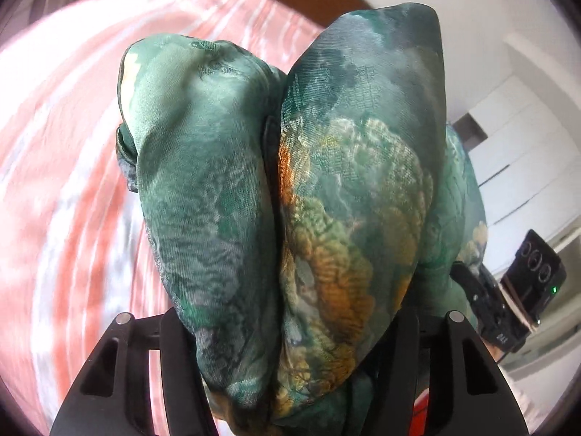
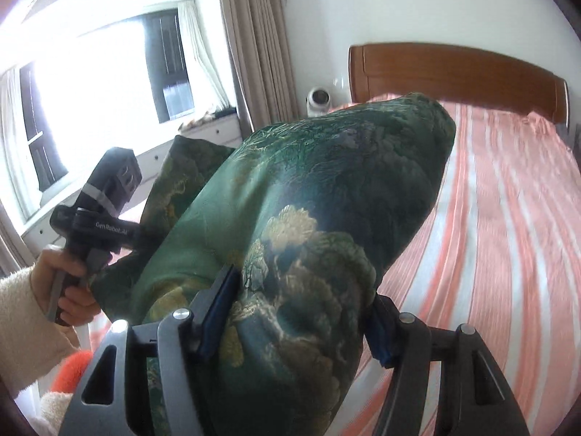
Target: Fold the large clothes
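Bunching between the left gripper's (image 1: pixel 287 330) fingers, the green printed garment (image 1: pixel 308 181) fills the left wrist view's centre, clamped and lifted over the striped bed (image 1: pixel 72 145). In the right wrist view, the right gripper (image 2: pixel 301 312) likewise grips the garment at lower centre; it looks like the lifting step, and next calls for spreading it flat.

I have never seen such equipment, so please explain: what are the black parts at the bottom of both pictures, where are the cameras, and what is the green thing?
No robot here: a person holds a handheld two-finger gripper in each hand. Each picture comes from a camera on one gripper, looking along its fingers. The left gripper and the right gripper each clamp a thick bunch of the same green patterned garment, held up above a bed with a pink striped sheet. In the right view you also see the person's left hand holding the other gripper, and a wooden headboard.
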Demonstrator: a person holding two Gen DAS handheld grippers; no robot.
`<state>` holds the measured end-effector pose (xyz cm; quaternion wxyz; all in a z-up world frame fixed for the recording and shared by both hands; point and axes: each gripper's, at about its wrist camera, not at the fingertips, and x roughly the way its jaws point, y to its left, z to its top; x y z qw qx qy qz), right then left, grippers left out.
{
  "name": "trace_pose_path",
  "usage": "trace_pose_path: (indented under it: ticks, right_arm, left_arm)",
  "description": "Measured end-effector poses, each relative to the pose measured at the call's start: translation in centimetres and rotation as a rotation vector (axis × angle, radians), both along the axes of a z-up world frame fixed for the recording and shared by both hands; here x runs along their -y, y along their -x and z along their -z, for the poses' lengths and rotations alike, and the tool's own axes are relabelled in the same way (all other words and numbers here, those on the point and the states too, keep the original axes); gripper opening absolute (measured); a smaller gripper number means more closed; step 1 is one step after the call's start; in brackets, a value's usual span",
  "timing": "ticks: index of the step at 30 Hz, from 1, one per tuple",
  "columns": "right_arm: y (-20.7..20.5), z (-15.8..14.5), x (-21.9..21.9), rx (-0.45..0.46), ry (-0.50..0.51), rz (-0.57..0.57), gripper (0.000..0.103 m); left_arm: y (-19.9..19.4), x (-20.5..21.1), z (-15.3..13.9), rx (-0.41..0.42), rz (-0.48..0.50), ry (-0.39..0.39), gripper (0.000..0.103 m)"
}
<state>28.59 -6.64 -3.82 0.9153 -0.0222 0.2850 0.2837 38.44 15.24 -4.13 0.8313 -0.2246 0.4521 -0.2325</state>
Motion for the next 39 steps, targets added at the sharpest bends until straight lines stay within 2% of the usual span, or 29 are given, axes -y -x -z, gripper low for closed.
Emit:
trace_pose_path:
  ticks: [1,2,3,4,5,6,7,9,11,13,16,19,20,22,24,26,29,31,34,39]
  right_arm:
    - [-0.6,-0.6,0.6,0.003,-0.015,0.006,0.063]
    - [-1.4,-1.0,1.1,0.001,-0.037,0.011,0.063]
    - [-2.8,-1.4,1.9,-0.011,-0.068,0.020,0.064]
    - [-3.4,-1.3,2.8,-0.033,-0.092,0.028,0.071]
    - [-5.3,-0.9,4.2,-0.096,-0.135,0.056,0.077]
    - [-6.5,-0.8,6.2,-0.137,-0.157,0.089,0.094]
    - [-7.2,-0.4,7.4,-0.145,-0.152,0.145,0.103]
    - [-7.2,-0.4,10.0,-0.109,-0.100,0.257,0.103]
    - [-5.6,-0.5,12.0,-0.084,-0.065,0.303,0.103]
    - [-3.8,-0.4,12.7,-0.051,0.020,0.338,0.103]
    - [-1.0,0.2,12.5,-0.020,0.143,0.360,0.103]
    - [2.9,0.2,13.3,0.065,0.181,0.385,0.103]
    - [4.1,-0.5,13.1,0.099,0.169,0.405,0.103]
    - [7.0,-2.1,12.7,0.136,0.131,0.464,0.103]
    - [8.9,-2.2,13.0,0.113,0.112,0.507,0.103]
    - [10.3,-2.2,12.6,0.074,0.105,0.454,0.103]
    - [12.6,-2.3,11.6,0.088,0.103,0.436,0.103]
    - [14.4,-2.5,11.0,0.099,0.100,0.434,0.103]
    - [16.5,-2.8,10.4,0.090,0.083,0.444,0.103]
    - [18.0,-2.7,9.9,0.068,0.099,0.448,0.103]
  left_arm:
    - [-0.7,0.6,-0.9,0.025,-0.008,-0.015,0.061]
    - [-1.5,1.3,-1.5,0.041,-0.022,-0.021,0.072]
    - [-2.5,1.9,-1.7,0.049,-0.027,-0.028,0.088]
    - [-3.6,2.5,-1.6,0.053,-0.034,-0.055,0.093]
    - [-4.8,3.1,-1.1,0.055,-0.045,-0.094,0.097]
    - [-5.4,3.1,-0.4,0.053,-0.053,-0.126,0.099]
    - [-5.6,2.7,0.4,0.055,-0.075,-0.160,0.099]
    - [-5.3,1.9,1.5,0.063,-0.132,-0.233,0.099]
    - [-3.4,1.1,2.3,0.090,-0.180,-0.310,0.099]
    - [-1.5,0.7,2.6,0.124,-0.205,-0.379,0.099]
    - [1.9,1.6,1.5,0.219,-0.257,-0.490,0.099]
    - [4.9,3.7,-0.2,0.327,-0.327,-0.598,0.103]
    - [4.6,0.0,-1.1,0.354,-0.349,-0.620,0.103]
    - [6.5,-0.2,-2.6,0.404,-0.387,-0.644,0.103]
    - [8.5,1.2,-4.8,0.447,-0.414,-0.623,0.103]
    - [10.8,2.3,-7.2,0.483,-0.430,-0.564,0.103]
    - [13.3,3.8,-8.2,0.471,-0.407,-0.469,0.103]
    - [14.5,4.6,-8.2,0.451,-0.388,-0.448,0.103]
    - [16.2,5.9,-8.7,0.461,-0.424,-0.561,0.103]
    - [18.5,8.1,-9.4,0.557,-0.495,-0.762,0.103]
